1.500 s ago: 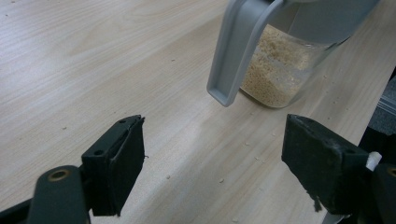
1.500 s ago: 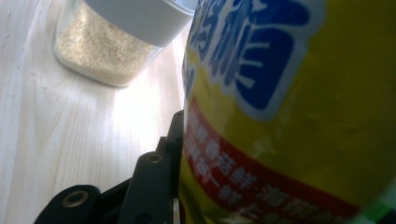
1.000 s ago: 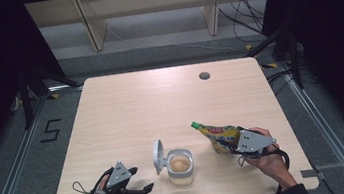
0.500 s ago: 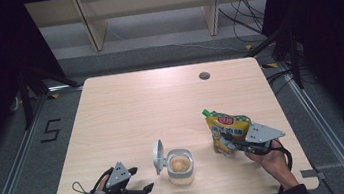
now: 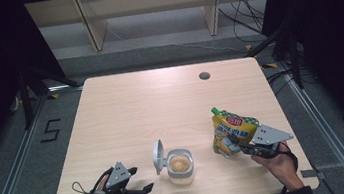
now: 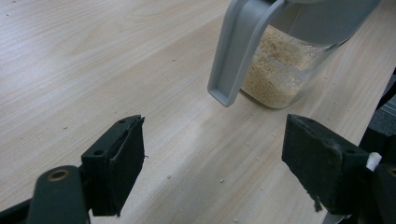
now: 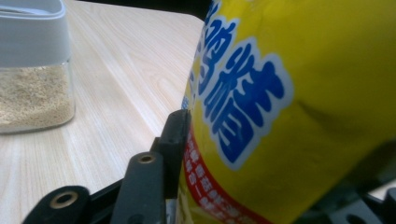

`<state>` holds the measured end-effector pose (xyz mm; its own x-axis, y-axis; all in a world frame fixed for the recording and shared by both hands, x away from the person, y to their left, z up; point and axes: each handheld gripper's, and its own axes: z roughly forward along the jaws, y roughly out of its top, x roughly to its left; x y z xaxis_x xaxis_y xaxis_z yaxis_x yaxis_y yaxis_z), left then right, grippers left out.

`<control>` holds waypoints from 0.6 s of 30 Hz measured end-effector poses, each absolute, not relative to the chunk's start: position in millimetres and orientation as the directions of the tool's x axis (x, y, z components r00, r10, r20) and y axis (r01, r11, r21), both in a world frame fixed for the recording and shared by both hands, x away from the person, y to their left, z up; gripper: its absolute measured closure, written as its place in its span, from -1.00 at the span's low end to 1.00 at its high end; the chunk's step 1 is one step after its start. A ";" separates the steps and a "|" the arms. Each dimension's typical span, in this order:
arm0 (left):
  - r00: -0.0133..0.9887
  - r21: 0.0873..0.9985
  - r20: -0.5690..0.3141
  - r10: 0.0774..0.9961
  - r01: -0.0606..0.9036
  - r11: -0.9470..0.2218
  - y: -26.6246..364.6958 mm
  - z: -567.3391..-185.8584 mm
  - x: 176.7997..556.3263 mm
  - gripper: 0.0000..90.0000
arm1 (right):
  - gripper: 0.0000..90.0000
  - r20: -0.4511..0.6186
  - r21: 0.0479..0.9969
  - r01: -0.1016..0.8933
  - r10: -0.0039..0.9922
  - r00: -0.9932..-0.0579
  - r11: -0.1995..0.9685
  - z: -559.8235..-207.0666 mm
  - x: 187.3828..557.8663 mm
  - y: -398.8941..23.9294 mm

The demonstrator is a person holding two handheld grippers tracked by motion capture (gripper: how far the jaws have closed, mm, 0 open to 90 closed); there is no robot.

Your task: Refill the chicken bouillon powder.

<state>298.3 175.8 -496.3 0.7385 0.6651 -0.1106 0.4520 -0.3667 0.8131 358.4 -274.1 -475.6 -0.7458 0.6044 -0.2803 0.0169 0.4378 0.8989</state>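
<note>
Yellow pouch (image 5: 232,132) upright in right hand-held gripper (image 5: 233,144), open jar (image 5: 180,165) beside

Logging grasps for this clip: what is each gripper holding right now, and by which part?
The right gripper clamps the yellow spout pouch by its lower body, holding it upright. The left gripper is open and holds nothing.

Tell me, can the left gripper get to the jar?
Probably yes. The left gripper is open and holds nothing, and only bare table lies between it and the jar, whose lid is flipped open.
</note>
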 end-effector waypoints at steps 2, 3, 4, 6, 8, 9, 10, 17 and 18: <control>0.744 0.807 -0.092 0.662 0.446 -0.388 177.3 -495.7 299.0 -0.54 | 0.27 -0.283 0.895 0.022 0.606 -0.743 0.445 -474.7 356.7 -275.1; 0.745 0.805 -0.086 0.661 0.443 -0.395 177.8 -495.4 299.1 -0.54 | 0.20 -0.284 0.896 0.029 0.622 -0.730 0.443 -473.5 354.1 -275.6; 0.745 0.805 -0.086 0.661 0.443 -0.395 177.8 -495.4 299.1 -0.54 | 0.20 -0.284 0.896 0.029 0.622 -0.730 0.443 -473.5 354.1 -275.6; 0.743 0.810 -0.102 0.661 0.448 -0.379 176.9 -495.8 298.4 -0.54 | 0.02 -0.222 0.912 0.087 0.659 -0.719 0.401 -471.2 347.0 -277.5; 0.741 0.810 -0.102 0.663 0.449 -0.378 176.8 -495.9 298.4 -0.54 | -0.09 -0.210 0.916 0.092 0.662 -0.719 0.391 -470.7 343.4 -279.3; 0.742 0.810 -0.101 0.663 0.449 -0.379 176.8 -495.9 298.4 -0.54 | -0.09 -0.210 0.916 0.092 0.662 -0.719 0.391 -470.7 343.4 -279.3; 0.739 0.812 -0.105 0.665 0.450 -0.372 176.4 -496.0 298.3 -0.54 | -0.13 -0.185 0.923 0.108 0.670 -0.719 0.370 -471.3 341.2 -279.3; 0.739 0.810 -0.102 0.665 0.450 -0.376 177.1 -495.8 298.5 -0.54 | -0.30 -0.085 0.911 0.248 0.736 -0.672 0.331 -469.3 320.0 -281.5; 0.739 0.811 -0.102 0.666 0.449 -0.374 177.1 -495.7 298.5 -0.54 | -0.31 -0.087 0.912 0.251 0.753 -0.652 0.323 -468.9 318.1 -282.9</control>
